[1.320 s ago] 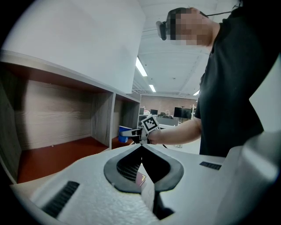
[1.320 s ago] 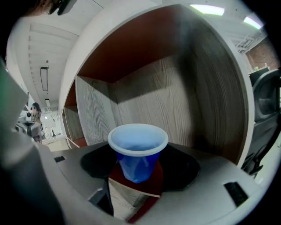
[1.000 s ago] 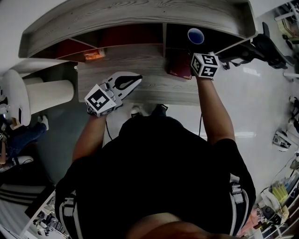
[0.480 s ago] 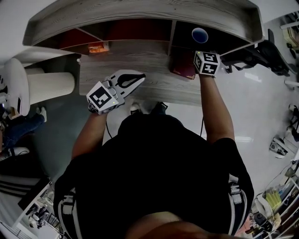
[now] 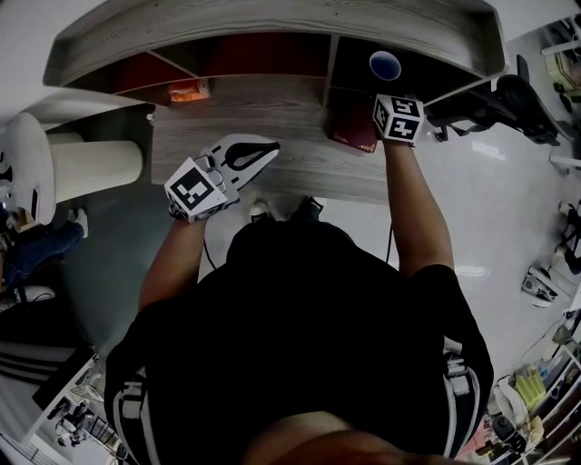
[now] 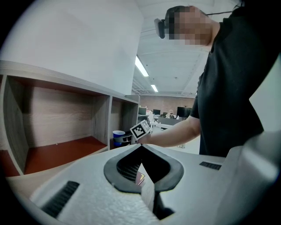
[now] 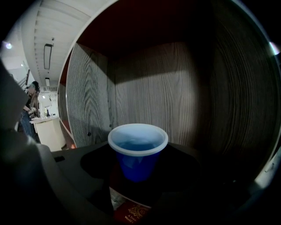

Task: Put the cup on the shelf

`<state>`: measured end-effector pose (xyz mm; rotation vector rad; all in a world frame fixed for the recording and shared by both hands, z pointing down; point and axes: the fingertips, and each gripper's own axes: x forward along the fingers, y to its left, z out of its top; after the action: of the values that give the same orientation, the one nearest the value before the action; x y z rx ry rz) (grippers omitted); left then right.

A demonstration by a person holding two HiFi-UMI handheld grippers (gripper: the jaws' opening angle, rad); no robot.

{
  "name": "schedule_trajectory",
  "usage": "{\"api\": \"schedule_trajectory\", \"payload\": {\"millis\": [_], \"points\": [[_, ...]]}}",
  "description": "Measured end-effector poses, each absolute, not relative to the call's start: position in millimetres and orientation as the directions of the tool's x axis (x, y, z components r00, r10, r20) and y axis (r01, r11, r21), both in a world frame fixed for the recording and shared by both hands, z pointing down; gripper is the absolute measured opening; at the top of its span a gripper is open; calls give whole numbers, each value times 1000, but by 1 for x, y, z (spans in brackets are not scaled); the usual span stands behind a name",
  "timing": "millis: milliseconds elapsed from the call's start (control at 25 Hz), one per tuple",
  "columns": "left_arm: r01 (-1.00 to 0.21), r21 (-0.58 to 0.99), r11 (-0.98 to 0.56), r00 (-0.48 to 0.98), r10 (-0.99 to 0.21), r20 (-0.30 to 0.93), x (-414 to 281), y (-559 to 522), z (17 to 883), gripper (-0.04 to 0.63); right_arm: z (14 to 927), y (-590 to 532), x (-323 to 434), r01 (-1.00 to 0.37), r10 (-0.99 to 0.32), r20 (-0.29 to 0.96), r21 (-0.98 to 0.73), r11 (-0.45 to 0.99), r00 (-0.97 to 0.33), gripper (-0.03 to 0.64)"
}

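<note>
The cup is inside the shelf's far right compartment, gripped by the right gripper. Setting it down and letting go seem left. The left gripper hangs closed and empty.

The head view sits above the person and looks steeply down, with the shelf at 12 o'clock. The left gripper view rides low and well back, facing the shelf openings at a slant. The right gripper view looks into one compartment from close up. All three views share the cup: at 1 o'clock from the head, small near the centre from the left, and large and central from the right.
</note>
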<state>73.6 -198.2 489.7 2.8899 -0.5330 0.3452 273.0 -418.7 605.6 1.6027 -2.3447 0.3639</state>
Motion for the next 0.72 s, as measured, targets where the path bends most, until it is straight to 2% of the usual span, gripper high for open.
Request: {"api": "schedule_trajectory", "payload": {"millis": [160, 400, 560, 720], "points": [[-378, 134, -916, 906, -337, 255, 67, -195, 489, 17, 606, -418, 273, -933, -862, 370, -39, 358, -346, 302], [-390, 145, -909, 901, -344, 265, 66, -191, 488, 17, 614, -417, 261, -918, -833, 426, 15, 397, -353, 344], [-363, 102, -926, 911, -331, 245, 64, -188, 488, 17, 614, -417, 263, -922, -835, 431, 17, 387, -343, 348], [-381, 127, -916, 905, -342, 253, 61, -186, 486, 17, 614, -416, 267, -929, -840, 436, 24, 369, -323, 348]]}}
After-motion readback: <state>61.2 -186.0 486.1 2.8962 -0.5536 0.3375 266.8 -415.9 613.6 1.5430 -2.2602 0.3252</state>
